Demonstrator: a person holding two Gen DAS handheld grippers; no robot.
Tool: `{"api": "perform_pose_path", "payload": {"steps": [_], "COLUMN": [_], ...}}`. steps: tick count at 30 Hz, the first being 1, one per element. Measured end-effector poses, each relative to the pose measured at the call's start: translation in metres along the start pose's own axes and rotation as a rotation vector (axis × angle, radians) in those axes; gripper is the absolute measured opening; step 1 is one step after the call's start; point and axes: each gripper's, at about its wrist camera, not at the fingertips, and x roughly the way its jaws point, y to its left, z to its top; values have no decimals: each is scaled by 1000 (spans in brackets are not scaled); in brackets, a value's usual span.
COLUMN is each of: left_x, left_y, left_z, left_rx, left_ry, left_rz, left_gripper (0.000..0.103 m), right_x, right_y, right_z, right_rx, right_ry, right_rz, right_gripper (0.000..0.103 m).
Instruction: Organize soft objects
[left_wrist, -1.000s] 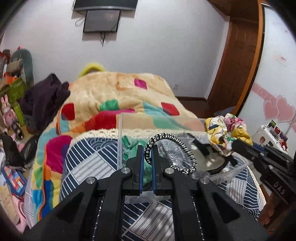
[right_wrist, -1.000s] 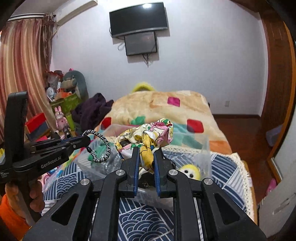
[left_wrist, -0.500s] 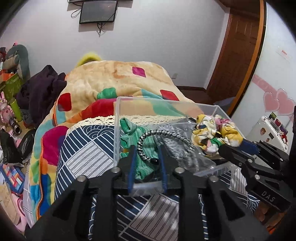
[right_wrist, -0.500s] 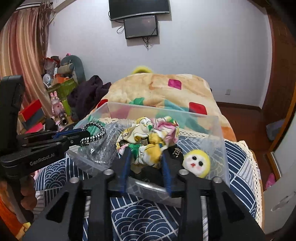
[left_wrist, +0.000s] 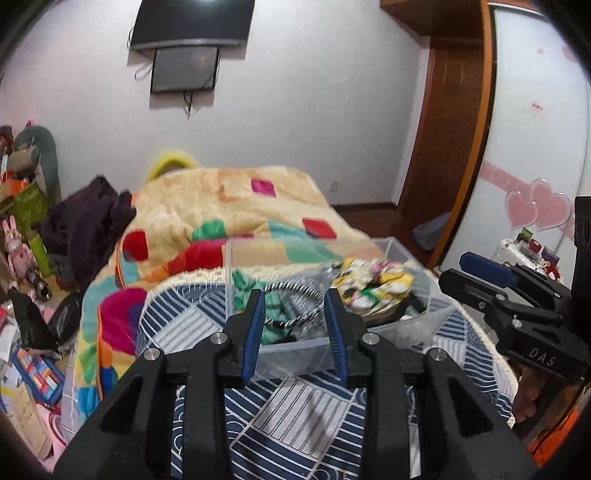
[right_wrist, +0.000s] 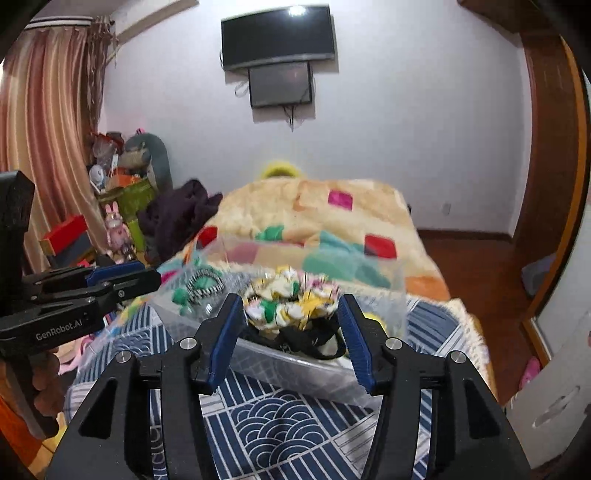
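A clear plastic box (left_wrist: 295, 347) (right_wrist: 280, 363) stands on a blue patterned cloth. In it lie a black-and-white braided hair band (left_wrist: 295, 286) (right_wrist: 205, 282), a yellow floral scrunchie (left_wrist: 373, 282) (right_wrist: 288, 299), a green fabric item (left_wrist: 255, 291) and some black items (right_wrist: 306, 339). My left gripper (left_wrist: 295, 314) is open and empty just before the box, the band beyond its fingertips. My right gripper (right_wrist: 291, 325) is open and empty over the box's near wall, the scrunchie beyond its fingertips. Each gripper also shows in the other view, the right (left_wrist: 476, 273) and the left (right_wrist: 144, 277).
The cloth (right_wrist: 273, 428) covers a small table at the foot of a bed with a colourful blanket (left_wrist: 221, 210). Toys and boxes crowd the floor at left (left_wrist: 26, 258). A wooden door (left_wrist: 443, 129) and a white cabinet (right_wrist: 554, 398) stand at right.
Both grippers have opened and drawn back from the box. The hair band and the scrunchie, held a second ago, now lie in the box.
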Motion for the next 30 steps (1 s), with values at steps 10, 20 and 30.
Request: {"api": "perform_pose_path", "payload": {"steps": [10, 20, 30], "left_x": [-68, -102, -115], "left_y": [-25, -30, -33], "left_z": [14, 10, 3], "left_rx": [42, 41, 46], "left_ry": [-188, -258, -289], "left_rz": [-2, -1, 17], "left_gripper": [63, 93, 101], "right_x": [-64, -86, -93], "right_y": [3, 13, 11], "right_z": [20, 23, 14], "right_rx": [5, 4, 30], "right_ry": [-185, -259, -281], "right_rz": [2, -6, 2], "right_gripper": [66, 91, 103]}}
